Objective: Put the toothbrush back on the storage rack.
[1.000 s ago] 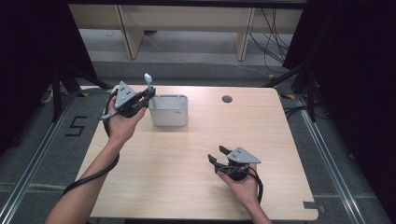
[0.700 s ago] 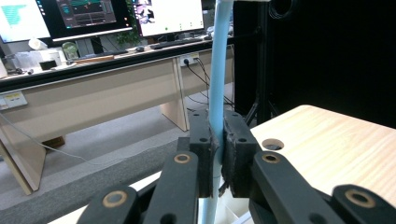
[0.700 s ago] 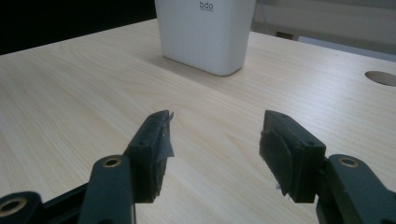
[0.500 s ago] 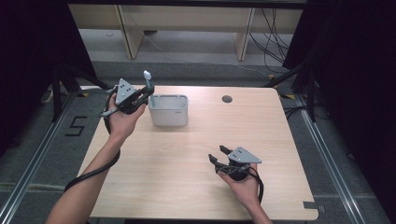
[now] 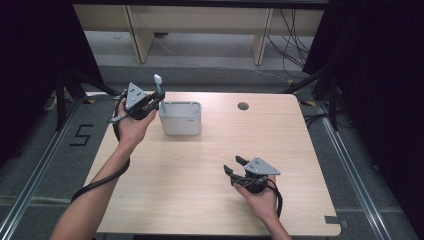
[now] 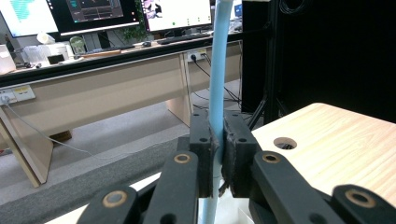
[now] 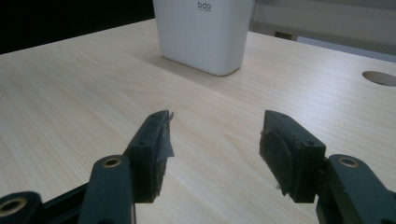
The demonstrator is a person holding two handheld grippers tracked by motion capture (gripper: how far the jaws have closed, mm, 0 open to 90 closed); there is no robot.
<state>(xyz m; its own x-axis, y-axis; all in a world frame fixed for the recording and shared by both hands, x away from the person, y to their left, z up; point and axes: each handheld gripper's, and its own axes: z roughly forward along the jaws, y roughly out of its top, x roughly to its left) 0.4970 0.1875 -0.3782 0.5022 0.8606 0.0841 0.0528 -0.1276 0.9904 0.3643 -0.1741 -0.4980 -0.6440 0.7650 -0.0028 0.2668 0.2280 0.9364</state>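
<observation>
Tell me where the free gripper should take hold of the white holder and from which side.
Grip the white holder by its rim, one jaw inside and one outside the near wall. Bring the right gripper, open, from above on the near side; the holder looks too wide to span, and the toothbrush is at its left.

Lab or office: monitors (image 6: 107,14) on long desk (image 6: 93,88), floor cables (image 5: 295,45).
</observation>
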